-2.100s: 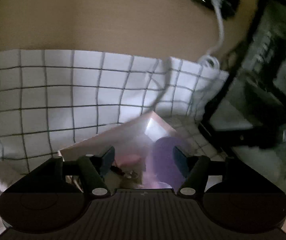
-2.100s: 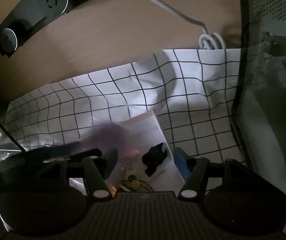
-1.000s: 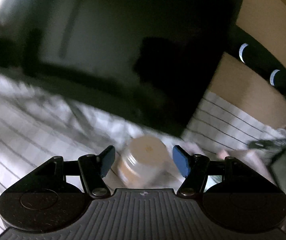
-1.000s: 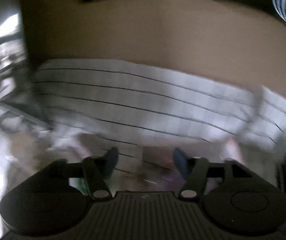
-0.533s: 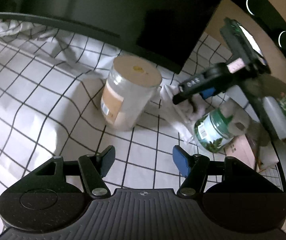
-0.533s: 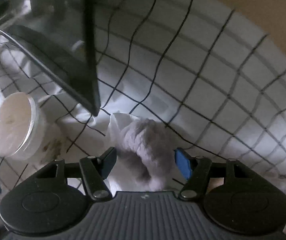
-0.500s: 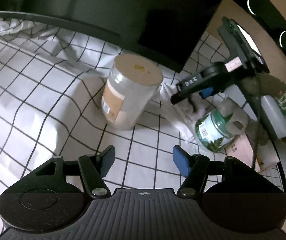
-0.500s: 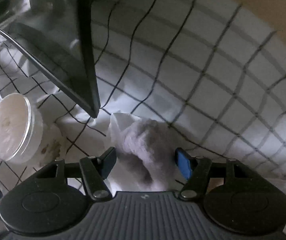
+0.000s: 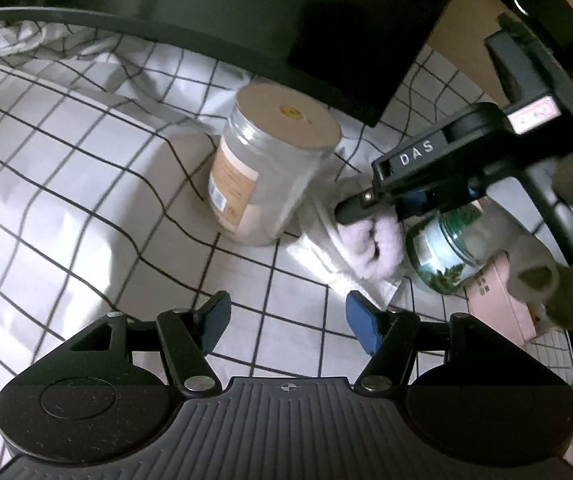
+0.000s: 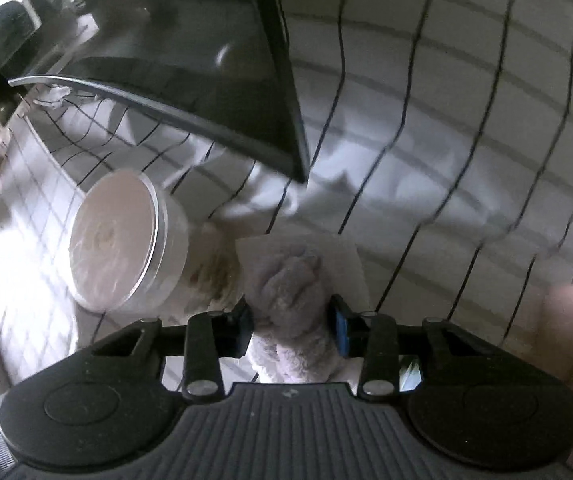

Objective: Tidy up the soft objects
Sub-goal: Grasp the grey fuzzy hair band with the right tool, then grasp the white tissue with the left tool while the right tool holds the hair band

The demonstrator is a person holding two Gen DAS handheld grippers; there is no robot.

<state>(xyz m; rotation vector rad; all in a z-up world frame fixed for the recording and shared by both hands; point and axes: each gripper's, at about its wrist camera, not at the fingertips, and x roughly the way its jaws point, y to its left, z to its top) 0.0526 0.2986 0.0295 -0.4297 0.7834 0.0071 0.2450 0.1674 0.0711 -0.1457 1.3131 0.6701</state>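
Left wrist view gives us a white cloth [image 9: 66,168] with a black grid over the bench, a broad plastic jar [image 9: 262,172] with a tan lid and label, and a smaller green-printed jar [image 9: 442,256]. "DAS" is printed on our right hand-held gripper [image 10: 291,326], whose jaws are closing around the fluffy lilac plush [image 10: 294,292], which lies on white paper beside the broad jar. Our left hand-held gripper [image 9: 286,316] hangs wide open, empty.
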